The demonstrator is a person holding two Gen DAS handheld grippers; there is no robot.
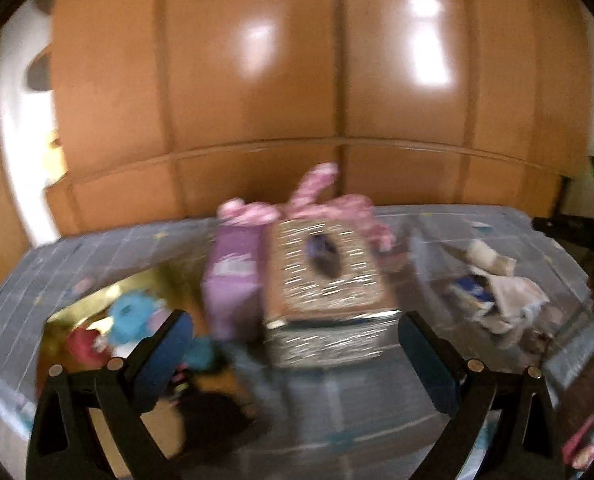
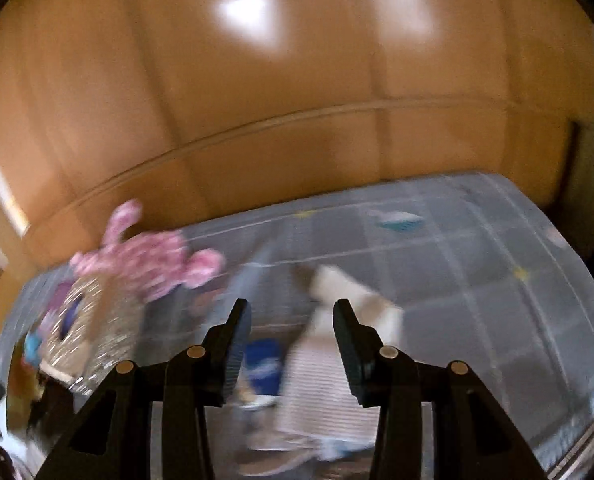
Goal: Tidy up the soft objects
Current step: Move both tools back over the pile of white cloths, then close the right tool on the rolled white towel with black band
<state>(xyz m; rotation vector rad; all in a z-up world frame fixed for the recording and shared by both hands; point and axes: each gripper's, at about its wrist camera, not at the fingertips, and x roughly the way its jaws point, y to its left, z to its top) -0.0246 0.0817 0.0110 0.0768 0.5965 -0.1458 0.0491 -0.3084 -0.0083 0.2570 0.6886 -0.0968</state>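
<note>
Above the grey grid-patterned bedspread [image 2: 477, 280], the right gripper [image 2: 293, 344] hangs with jaws parted and empty, a striped cloth [image 2: 321, 392] lying beyond them. Left of that cloth stands a sparkly tissue box [image 1: 329, 280], before which the left gripper [image 1: 293, 356] gapes wide, holding nothing. Behind the box lies a pink plush toy [image 1: 317, 196].

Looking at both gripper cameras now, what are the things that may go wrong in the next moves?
1. Both views are smeared, so aiming may be poor: the right gripper, jaws apart and empty, may miss the pale striped cloth ahead.
2. The pink plush toy sits behind the glittery box; reaching for it might knock the box.
3. The left gripper is open close to that box and may bump it.
</note>
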